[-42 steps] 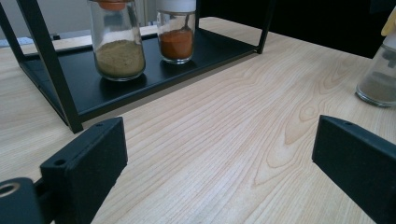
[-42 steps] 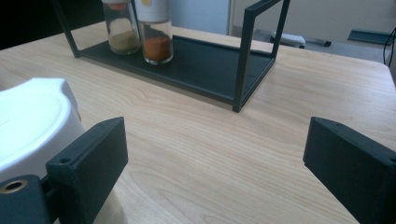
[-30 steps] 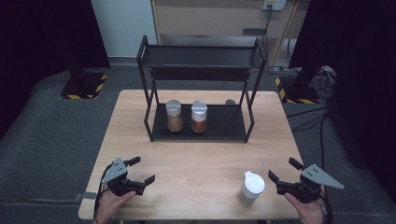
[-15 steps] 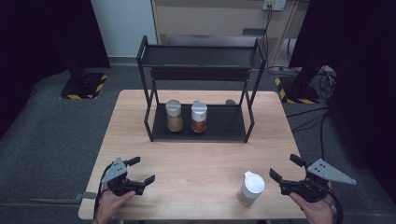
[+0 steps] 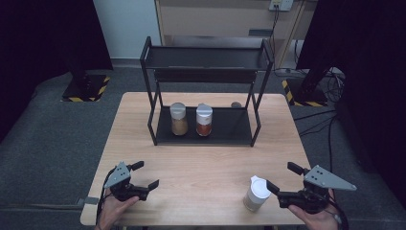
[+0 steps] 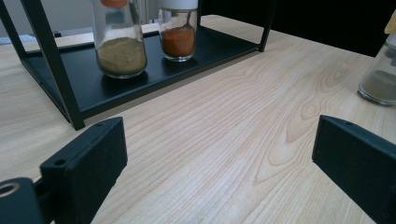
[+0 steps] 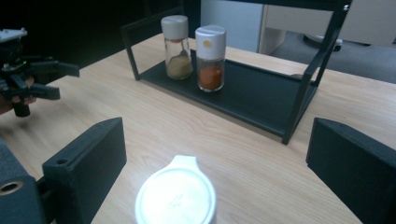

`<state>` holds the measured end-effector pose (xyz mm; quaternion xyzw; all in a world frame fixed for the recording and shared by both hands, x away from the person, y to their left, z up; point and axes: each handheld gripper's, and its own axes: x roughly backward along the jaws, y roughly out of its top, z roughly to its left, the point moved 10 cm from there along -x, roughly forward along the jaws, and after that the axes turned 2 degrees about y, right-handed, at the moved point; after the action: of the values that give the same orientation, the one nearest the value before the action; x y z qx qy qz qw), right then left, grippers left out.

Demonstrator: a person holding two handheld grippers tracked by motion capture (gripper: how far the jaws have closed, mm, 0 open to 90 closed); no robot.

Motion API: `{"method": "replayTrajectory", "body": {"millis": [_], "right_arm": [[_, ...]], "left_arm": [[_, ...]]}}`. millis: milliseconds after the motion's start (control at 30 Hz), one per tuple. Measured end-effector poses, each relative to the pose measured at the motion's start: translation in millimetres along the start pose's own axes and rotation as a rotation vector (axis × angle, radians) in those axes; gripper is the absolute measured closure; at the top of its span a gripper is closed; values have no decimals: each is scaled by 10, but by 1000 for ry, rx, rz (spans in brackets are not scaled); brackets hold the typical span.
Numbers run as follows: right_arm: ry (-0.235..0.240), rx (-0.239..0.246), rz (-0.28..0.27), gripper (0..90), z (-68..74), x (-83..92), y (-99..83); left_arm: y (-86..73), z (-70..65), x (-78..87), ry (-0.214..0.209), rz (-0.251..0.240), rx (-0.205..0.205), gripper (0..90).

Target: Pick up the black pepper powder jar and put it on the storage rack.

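Observation:
A black two-tier rack (image 5: 206, 134) stands at the table's far middle. On its lower shelf sit a tan spice jar (image 5: 178, 119) (image 6: 120, 43) (image 7: 175, 46) and an orange-red spice jar (image 5: 204, 120) (image 6: 178, 33) (image 7: 210, 57), side by side. A third jar with a white cap (image 5: 254, 193) (image 7: 176, 196) (image 6: 379, 77) stands near the front right edge. My right gripper (image 5: 284, 182) (image 7: 215, 179) is open just right of it, jaws to either side of the cap in the right gripper view. My left gripper (image 5: 145, 176) (image 6: 219, 172) is open at the front left, over bare wood.
The wooden table (image 5: 206, 163) has free room between the rack and the grippers. A small dark object (image 5: 236, 104) lies behind the rack. The rack's upper shelf (image 5: 206, 60) holds nothing. Grey floor and black stands surround the table.
The right gripper has drawn slightly back to the right, away from the white-capped jar. The left gripper and the jars have stayed put.

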<state>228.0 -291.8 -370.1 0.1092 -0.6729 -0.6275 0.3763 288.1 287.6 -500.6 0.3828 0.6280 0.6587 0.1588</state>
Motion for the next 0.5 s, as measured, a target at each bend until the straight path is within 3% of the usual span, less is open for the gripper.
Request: {"method": "replayTrajectory", "body": {"millis": [167,500], "right_arm": [[6,29,19,55,79,-61,-20],[28,30,66,55,147,-218,-164]], "left_arm": [[1,1,3,1,1,0,25],[0,1,-1,-2,-1,-1,25]]}}
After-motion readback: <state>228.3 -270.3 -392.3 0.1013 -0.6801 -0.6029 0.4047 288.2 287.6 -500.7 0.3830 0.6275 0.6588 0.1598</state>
